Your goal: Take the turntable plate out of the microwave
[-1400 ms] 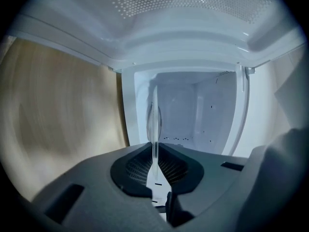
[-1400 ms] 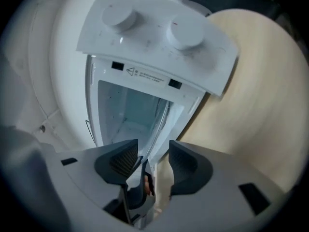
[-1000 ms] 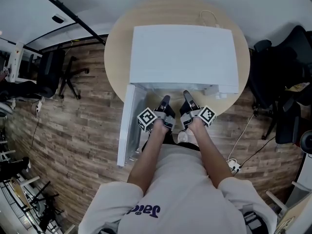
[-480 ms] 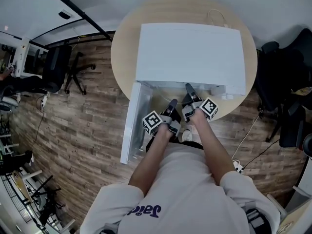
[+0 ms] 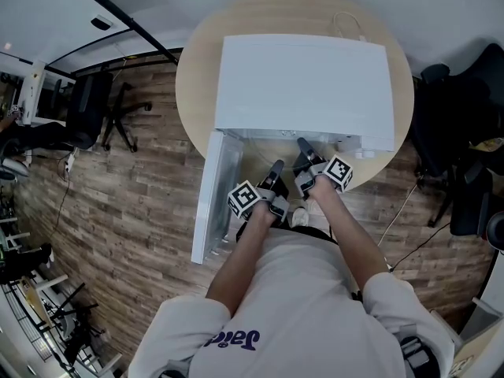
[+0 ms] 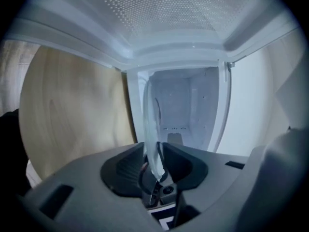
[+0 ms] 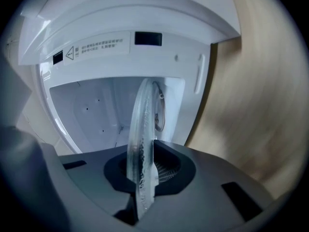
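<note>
Turntable plate (image 7: pixel 140 144), hidden overhead: right gripper (image 5: pixel 302 143) just clamped it, left gripper (image 5: pixel 277 166) holds, easing.

Arms (image 5: pixel 250 246) forward, right tongs (image 5: pixel 302 145) just closed on plate (image 7: pixel 141 144), left tongs (image 5: pixel 276 166) clamping it, just eased slightly

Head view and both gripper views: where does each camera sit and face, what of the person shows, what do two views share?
Head view: on the person's head, facing down at the microwave; forearms, left hand-held gripper and right hand-held gripper show.
Left gripper view: on the left hand-held gripper, facing into the cavity; its jaws, just opening, flank the turntable plate.
Right gripper view: on the right one, facing likewise; its jaws just closed onto the plate.
Both gripper views share the plate, edge-on.
</note>
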